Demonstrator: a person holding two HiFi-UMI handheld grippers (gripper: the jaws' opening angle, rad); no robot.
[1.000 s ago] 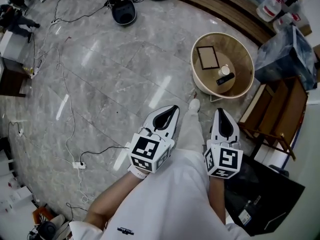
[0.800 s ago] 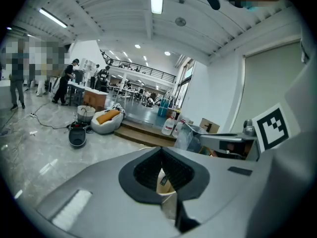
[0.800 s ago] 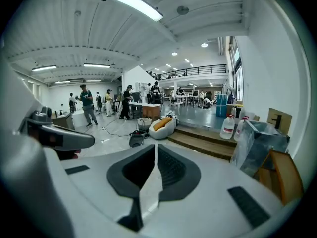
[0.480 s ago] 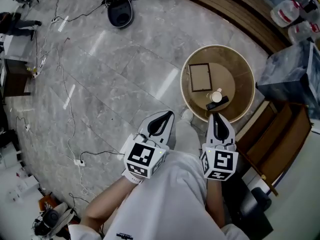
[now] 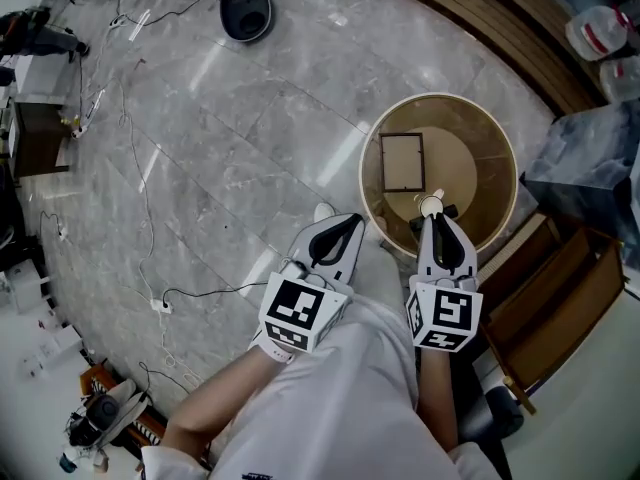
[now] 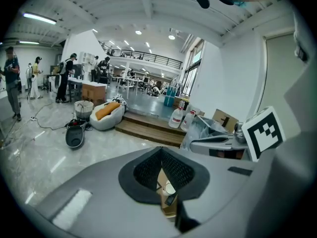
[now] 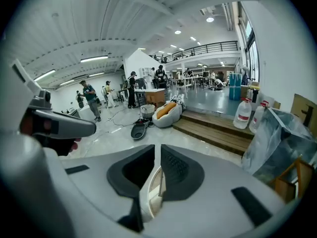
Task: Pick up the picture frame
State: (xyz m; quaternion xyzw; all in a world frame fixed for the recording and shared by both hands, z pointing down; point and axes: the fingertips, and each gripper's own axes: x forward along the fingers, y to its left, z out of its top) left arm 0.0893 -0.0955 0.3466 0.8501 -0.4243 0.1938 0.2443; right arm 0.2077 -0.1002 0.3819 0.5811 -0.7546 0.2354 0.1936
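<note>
We hold our left tool [image 5: 343,221] and right tool [image 5: 437,220] closed, gripping nothing. The picture frame [image 5: 402,162] lies flat on the round counter [image 5: 480,133], just beyond the right tool.

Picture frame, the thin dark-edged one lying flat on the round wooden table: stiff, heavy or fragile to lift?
The thin dark-edged rectangular picture frame keeps straight edges, so probably stiff and light. Lying flat on the rimmed round wooden table, its low edge may be hard to catch. Glazing, if any, could be fragile.
</note>
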